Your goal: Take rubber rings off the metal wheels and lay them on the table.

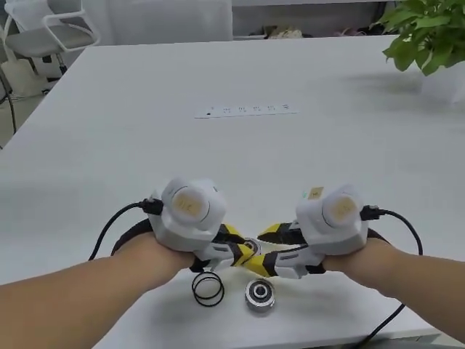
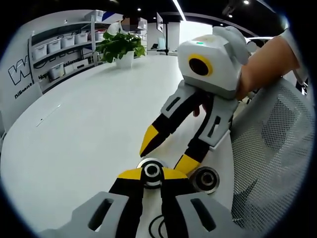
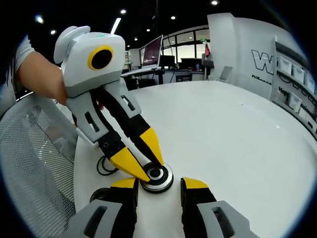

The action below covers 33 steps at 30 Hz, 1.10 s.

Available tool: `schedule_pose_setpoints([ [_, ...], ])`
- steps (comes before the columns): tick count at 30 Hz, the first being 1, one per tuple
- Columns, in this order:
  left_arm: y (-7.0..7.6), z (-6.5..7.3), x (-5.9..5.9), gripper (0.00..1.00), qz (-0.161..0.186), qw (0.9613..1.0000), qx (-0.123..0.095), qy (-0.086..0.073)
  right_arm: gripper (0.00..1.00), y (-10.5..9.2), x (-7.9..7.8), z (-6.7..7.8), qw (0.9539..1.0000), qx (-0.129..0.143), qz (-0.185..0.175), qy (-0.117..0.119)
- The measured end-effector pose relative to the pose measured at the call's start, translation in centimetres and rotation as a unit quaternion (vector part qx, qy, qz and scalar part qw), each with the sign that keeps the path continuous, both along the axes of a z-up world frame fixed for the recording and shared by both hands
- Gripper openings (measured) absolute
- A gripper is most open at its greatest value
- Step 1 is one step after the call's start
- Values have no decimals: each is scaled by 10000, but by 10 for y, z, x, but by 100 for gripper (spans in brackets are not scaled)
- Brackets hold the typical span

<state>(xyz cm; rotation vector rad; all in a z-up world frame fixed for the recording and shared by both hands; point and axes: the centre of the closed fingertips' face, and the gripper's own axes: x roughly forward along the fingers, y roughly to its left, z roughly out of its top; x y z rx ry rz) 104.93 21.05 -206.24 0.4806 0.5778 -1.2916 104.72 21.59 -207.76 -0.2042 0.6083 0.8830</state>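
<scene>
A small metal wheel (image 2: 151, 171) is pinched between the yellow tips of my left gripper (image 2: 152, 175), which is shut on it just above the table. The same wheel (image 3: 157, 177) lies just ahead of my right gripper (image 3: 161, 184), whose jaws stand open on either side of it. In the head view both grippers meet tip to tip over the near table edge, left gripper (image 1: 242, 254) and right gripper (image 1: 269, 249). A second wheel (image 1: 259, 294) rests on the table just below them. Two thin black rubber rings (image 1: 208, 289) lie overlapped to its left.
The white table (image 1: 240, 160) stretches far ahead, with a flat power strip (image 1: 245, 110) across its middle. A potted plant (image 1: 425, 36) stands at the far right corner. A mesh office chair (image 3: 29, 148) sits close behind the near table edge.
</scene>
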Motion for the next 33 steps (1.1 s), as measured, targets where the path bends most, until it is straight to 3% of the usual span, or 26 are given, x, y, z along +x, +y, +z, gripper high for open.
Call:
schedule_pose_setpoints([
  [13,0,0,0,7,36,10000,-17,-2,19,-4,-8,-1,9998,98,46,188],
  [16,0,-1,0,7,44,10000,-27,-2,10,-11,-12,-3,9997,-69,104,203],
  [18,0,-1,0,7,43,10000,-26,-2,5,-14,-11,-3,9997,17,7,258],
  [33,0,-1,0,7,56,10000,-32,-9,1,-12,-10,-4,9997,-120,54,213],
])
